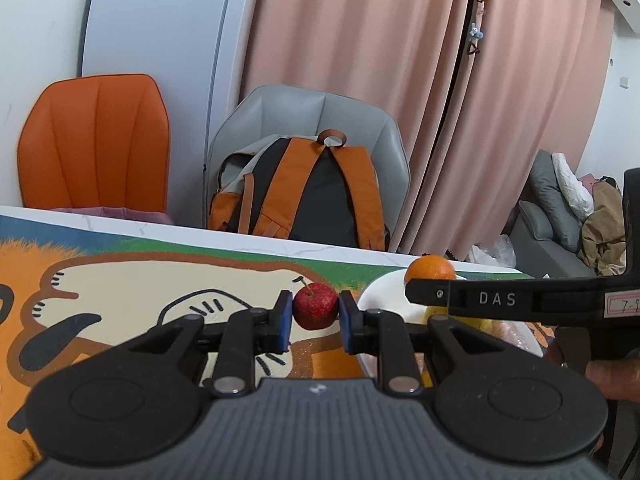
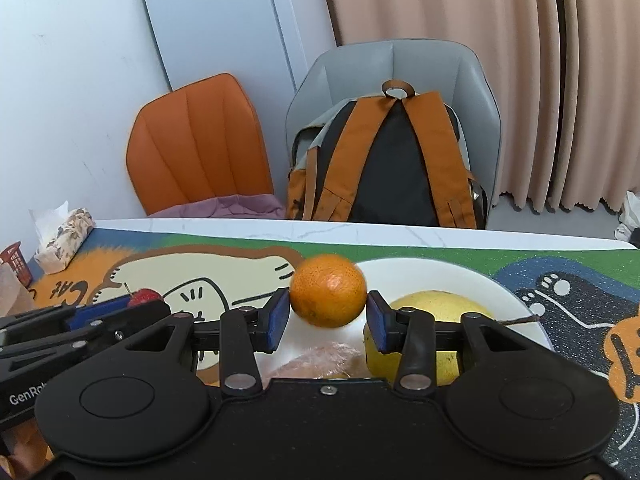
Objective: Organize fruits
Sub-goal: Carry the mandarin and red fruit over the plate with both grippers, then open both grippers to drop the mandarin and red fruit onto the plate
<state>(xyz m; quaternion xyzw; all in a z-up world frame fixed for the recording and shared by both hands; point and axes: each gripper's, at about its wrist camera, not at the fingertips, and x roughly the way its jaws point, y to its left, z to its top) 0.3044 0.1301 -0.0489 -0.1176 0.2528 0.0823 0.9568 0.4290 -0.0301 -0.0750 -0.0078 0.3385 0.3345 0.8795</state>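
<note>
Behind the counter (image 2: 360,236) stand 2 chairs: an orange chair (image 2: 200,144) near the white wall and a grey chair (image 2: 400,64) that carries a black and orange backpack (image 2: 396,164). Pink curtains (image 2: 520,60) hang behind them. At the far left of the counter lie a tissue pack (image 2: 60,236) and a small red basket (image 2: 16,260). A colourful cartoon mat (image 1: 120,288) covers most of the counter.

The left gripper (image 1: 315,316) has its jaws pinching a small red fruit (image 1: 315,306) with a thin stem; it looks like a little apple, speckled, and it is held above the mat, just beside the white plate (image 2: 460,280). The right gripper (image 2: 327,316) has an orange (image 2: 328,290) between its blue pads. The left pad touches the fruit, but at the right pad I cannot tell if there is contact, so I cannot say the jaws really press it. The orange is round, bright and a little blurred, over the left part of the plate.

On the plate rests a large yellow fruit (image 2: 432,308), partly hidden behind the right finger, and something wrapped in clear plastic (image 2: 320,360) is below the orange. The 2 grippers are close together, side by side. The far rim of the plate is bare, and the mat to the right of the plate is open up to the counter's edge.
</note>
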